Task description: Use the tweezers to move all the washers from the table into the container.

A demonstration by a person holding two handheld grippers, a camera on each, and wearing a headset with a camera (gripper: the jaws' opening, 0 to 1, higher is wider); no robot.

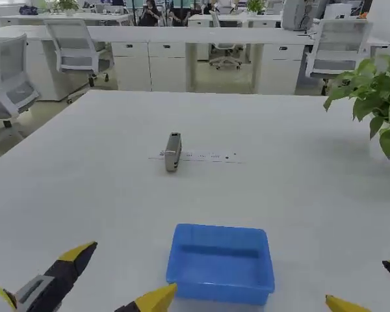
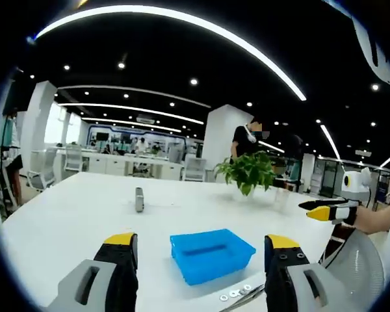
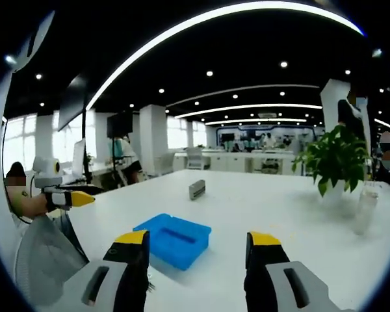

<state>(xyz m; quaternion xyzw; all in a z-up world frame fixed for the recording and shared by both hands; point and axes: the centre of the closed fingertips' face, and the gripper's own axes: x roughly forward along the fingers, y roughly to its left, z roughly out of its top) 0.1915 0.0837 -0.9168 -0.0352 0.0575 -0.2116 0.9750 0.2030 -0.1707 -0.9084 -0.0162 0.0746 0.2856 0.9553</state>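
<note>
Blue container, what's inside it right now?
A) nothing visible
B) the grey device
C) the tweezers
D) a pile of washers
A: in the head view the blue container shows only its bare blue floor, while the washers lie on the table beside it in the left gripper view.

— What is the person's gear like?
— The left gripper (image 2: 201, 240) has two black jaws capped with yellow tips, each rising from a grey base with a dark oblong slot.
— And the other one?
— The right gripper (image 3: 198, 239) is built alike: yellow caps, black jaws, grey slotted bases.
</note>
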